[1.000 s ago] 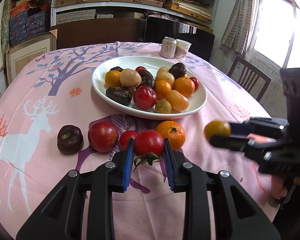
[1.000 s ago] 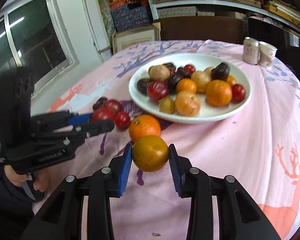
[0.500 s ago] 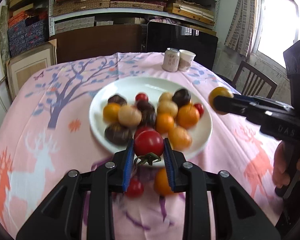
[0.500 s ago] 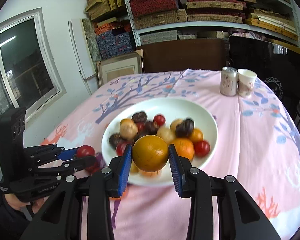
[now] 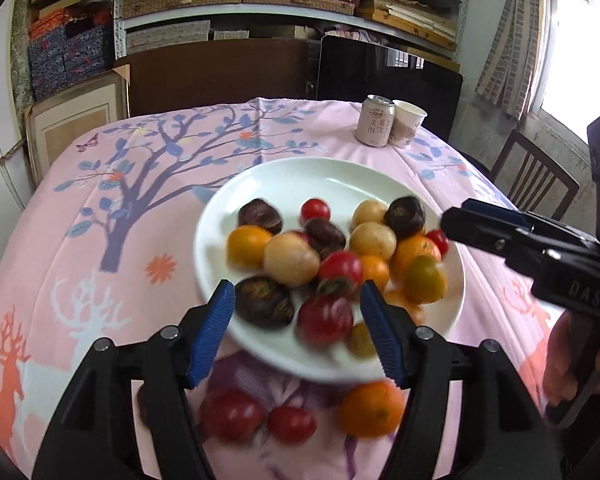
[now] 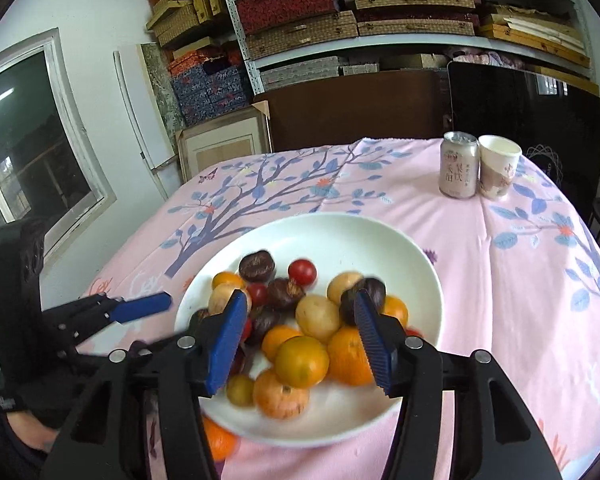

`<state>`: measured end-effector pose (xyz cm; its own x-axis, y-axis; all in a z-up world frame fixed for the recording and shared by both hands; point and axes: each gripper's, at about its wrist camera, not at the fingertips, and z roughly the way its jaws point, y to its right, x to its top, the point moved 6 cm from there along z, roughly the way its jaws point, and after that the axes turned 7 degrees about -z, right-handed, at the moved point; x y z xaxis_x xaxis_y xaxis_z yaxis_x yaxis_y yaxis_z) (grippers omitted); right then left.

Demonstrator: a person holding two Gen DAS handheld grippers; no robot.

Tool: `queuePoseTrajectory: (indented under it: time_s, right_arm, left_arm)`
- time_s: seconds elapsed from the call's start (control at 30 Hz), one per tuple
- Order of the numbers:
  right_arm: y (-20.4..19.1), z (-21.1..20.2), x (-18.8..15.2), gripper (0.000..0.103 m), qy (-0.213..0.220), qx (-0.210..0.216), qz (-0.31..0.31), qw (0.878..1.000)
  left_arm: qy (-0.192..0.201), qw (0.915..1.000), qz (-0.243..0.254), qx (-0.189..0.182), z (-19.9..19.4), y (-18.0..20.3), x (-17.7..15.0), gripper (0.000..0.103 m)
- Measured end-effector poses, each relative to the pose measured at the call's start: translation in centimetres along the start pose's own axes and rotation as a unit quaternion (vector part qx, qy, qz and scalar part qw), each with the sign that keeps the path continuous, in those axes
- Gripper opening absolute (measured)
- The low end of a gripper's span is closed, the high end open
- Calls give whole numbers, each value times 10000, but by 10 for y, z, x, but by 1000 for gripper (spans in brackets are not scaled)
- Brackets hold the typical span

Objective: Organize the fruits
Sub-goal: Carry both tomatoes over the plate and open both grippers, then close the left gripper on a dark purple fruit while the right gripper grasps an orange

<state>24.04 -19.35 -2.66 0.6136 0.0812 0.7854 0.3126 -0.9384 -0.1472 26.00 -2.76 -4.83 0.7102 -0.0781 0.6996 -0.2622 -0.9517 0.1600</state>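
Observation:
A white plate on the pink tablecloth holds a pile of several tomatoes, oranges and dark and pale fruits. My left gripper hangs over its near rim, jaws opening; the stemmed red tomato lies free on the pile beyond the pads. My right gripper is also over the plate, jaws opening. A yellow-orange fruit sits on the pile between its pads, touching neither. On the cloth before the plate lie a red tomato, a small tomato and an orange.
A drink can and a paper cup stand at the table's far right. A wooden chair is beyond the right edge. Shelves of boxes and a dark panel back the table. A hand holds the right gripper.
Both grippers rose and moved forward from the cloth to over the plate, then opened. The stemmed tomato and the yellow-orange fruit left the pads and now rest on the pile.

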Motion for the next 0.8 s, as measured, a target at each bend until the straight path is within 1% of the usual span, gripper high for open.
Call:
queuePoseTrajectory:
  time_s: [0.03, 0.1, 0.17, 0.27, 0.33, 0.4, 0.47, 0.53, 0.67, 0.8]
  right_arm:
    - [-3, -6, -8, 56, -31, -27, -67, 10000]
    - [-17, -14, -26, 58, -168, 40, -292, 9994]
    - [-32, -18, -45, 58, -343, 145, -486, 9981]
    - [-61, -12, -74, 58, -758, 352, -801, 9933]
    - [-79, -5, -87, 58, -925, 330, -1067, 9894]
    - [-91, 2, -93, 58, -1029, 238, -1212, 9870]
    - [-97, 9, -97, 58, -1150, 279, -1154, 9862]
    - [-101, 17, -99, 58, -1264, 237, -1137, 9851]
    - [-103, 28, -100, 58, -1355, 185, -1075, 9848]
    - [-105, 35, -97, 58, -1375, 175, -993, 9854]
  left_arm:
    - [33, 10000, 57, 48, -8, -6, -8, 68]
    - [139, 9994, 164, 269, -23, -23, -26, 73]
    - [189, 9988, 153, 428, -33, -41, -39, 73]
    - [165, 9980, -178, 591, -38, -75, -54, 73]
    - [100, 9966, -459, 671, -36, -95, -60, 73]
    - [-8, 9951, -629, 757, -30, -108, -64, 73]
    - [-77, 9947, -632, 810, -27, -111, -67, 73]
    - [-138, 9946, -533, 881, -23, -110, -70, 73]
    - [-108, 9953, -401, 870, -22, -103, -70, 73]
    - [-148, 9949, -342, 940, -19, -102, -70, 73]
